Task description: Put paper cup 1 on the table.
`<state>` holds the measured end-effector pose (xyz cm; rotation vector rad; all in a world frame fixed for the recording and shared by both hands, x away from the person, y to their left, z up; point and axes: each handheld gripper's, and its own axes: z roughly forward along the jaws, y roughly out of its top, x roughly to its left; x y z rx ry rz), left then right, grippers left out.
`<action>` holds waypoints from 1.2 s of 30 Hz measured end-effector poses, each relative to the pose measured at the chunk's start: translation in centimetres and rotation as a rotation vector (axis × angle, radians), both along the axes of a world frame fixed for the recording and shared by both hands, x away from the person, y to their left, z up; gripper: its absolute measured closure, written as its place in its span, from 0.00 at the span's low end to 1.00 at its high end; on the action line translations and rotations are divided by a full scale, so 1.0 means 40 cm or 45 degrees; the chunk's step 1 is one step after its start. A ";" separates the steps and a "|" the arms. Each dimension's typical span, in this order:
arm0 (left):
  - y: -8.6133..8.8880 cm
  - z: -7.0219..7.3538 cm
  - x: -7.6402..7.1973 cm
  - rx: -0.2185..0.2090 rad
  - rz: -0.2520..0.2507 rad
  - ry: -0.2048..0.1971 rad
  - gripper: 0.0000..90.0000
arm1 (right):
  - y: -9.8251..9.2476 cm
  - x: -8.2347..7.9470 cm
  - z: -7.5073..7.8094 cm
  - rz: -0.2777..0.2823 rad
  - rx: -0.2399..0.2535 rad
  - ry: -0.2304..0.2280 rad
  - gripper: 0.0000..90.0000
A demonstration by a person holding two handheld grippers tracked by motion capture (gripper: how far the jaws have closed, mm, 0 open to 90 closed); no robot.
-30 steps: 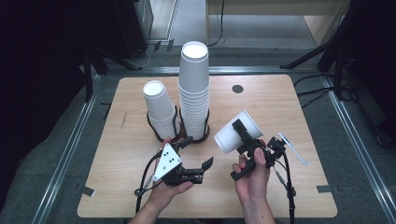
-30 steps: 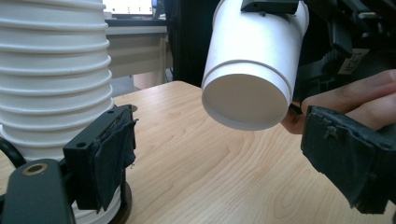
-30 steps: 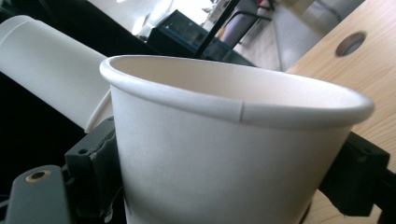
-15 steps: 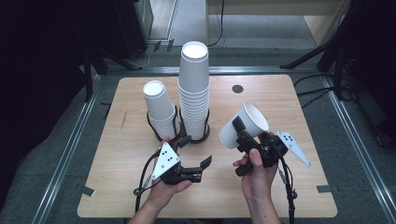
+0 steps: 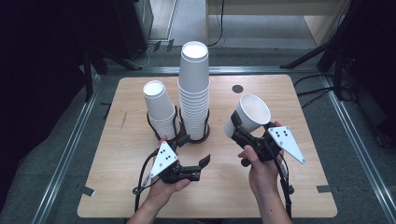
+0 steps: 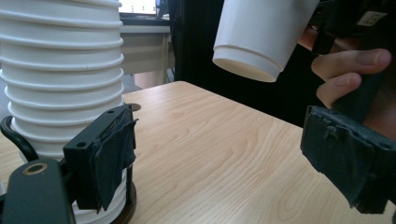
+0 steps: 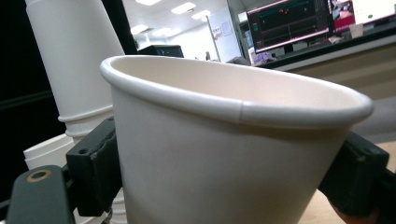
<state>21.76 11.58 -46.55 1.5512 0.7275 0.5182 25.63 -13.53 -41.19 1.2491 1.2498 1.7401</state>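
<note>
While the right gripper (image 5: 237, 127) is clamping a single white paper cup (image 5: 248, 117) aloft beside the tall white cup stack (image 5: 194, 91), stacking is pending, the left gripper (image 5: 198, 150) idling with empty jaws just narrowing near the shorter stack (image 5: 160, 110).

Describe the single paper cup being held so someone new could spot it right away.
Start at the wooden table and its two stacks of white cups. Right of the tall stack, the right gripper holds one white cup. It alone is off the table, tilted, mouth up.
</note>
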 end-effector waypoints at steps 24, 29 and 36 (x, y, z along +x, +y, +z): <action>0.043 -0.022 0.003 0.038 0.045 0.069 0.08 | 0.001 0.084 -0.012 -0.010 -0.234 -0.080 0.15; 0.064 -0.031 0.001 0.031 0.039 0.090 0.02 | -0.006 0.104 -0.019 -0.022 -0.244 -0.074 0.15; 0.085 -0.056 -0.003 0.049 0.057 0.103 0.00 | -0.023 0.138 -0.032 -0.069 -0.270 -0.051 0.15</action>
